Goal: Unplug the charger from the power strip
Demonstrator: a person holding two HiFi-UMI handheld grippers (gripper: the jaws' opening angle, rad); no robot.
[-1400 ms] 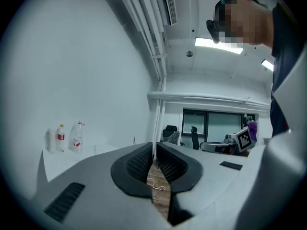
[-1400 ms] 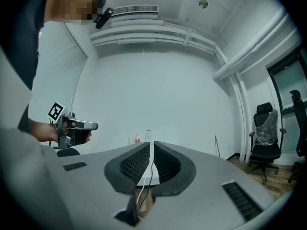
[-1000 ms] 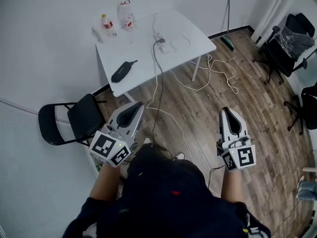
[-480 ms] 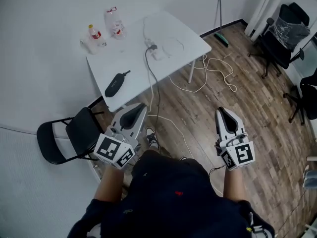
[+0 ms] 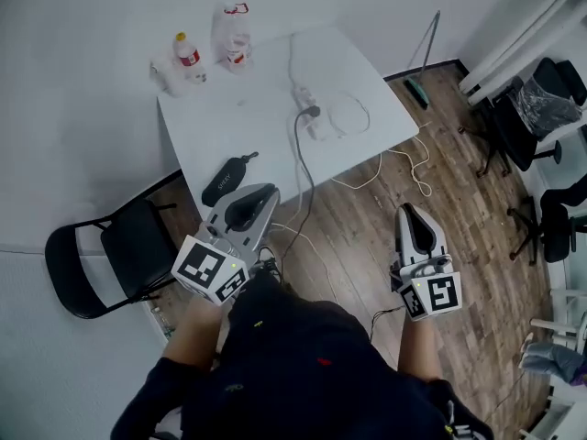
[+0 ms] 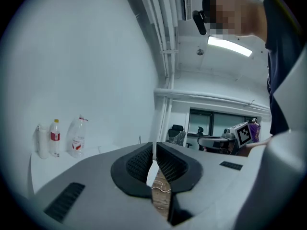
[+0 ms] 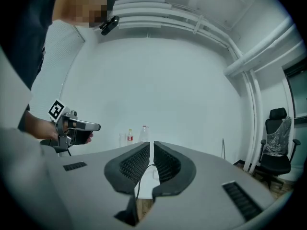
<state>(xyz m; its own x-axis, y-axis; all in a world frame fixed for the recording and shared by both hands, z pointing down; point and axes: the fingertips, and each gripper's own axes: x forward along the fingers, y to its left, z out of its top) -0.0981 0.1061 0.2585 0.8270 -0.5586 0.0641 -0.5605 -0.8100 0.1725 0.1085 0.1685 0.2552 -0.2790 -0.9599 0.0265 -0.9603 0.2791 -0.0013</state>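
Observation:
A white power strip (image 5: 308, 99) lies on the white table (image 5: 257, 108) in the head view. A black charger (image 5: 311, 113) is plugged into it, and its dark cable (image 5: 300, 168) hangs over the table's near edge to the floor. My left gripper (image 5: 263, 193) is shut and empty, just short of the table's near edge, beside a black case (image 5: 225, 180). My right gripper (image 5: 408, 212) is shut and empty over the wooden floor, right of the table. Both point level at the table. In the right gripper view the cable (image 7: 142, 180) shows below the closed jaws.
Two bottles (image 5: 188, 53) and a cup stand at the table's far left corner. A coiled white cord (image 5: 351, 113) lies right of the strip, and more cord (image 5: 404, 168) trails on the floor. A black folding chair (image 5: 110, 255) stands left; office chairs (image 5: 537, 108) stand at the right.
Both grippers have advanced toward the table together with the person. The table now lies closer, and the left gripper has come up to its near edge. Both stay shut.

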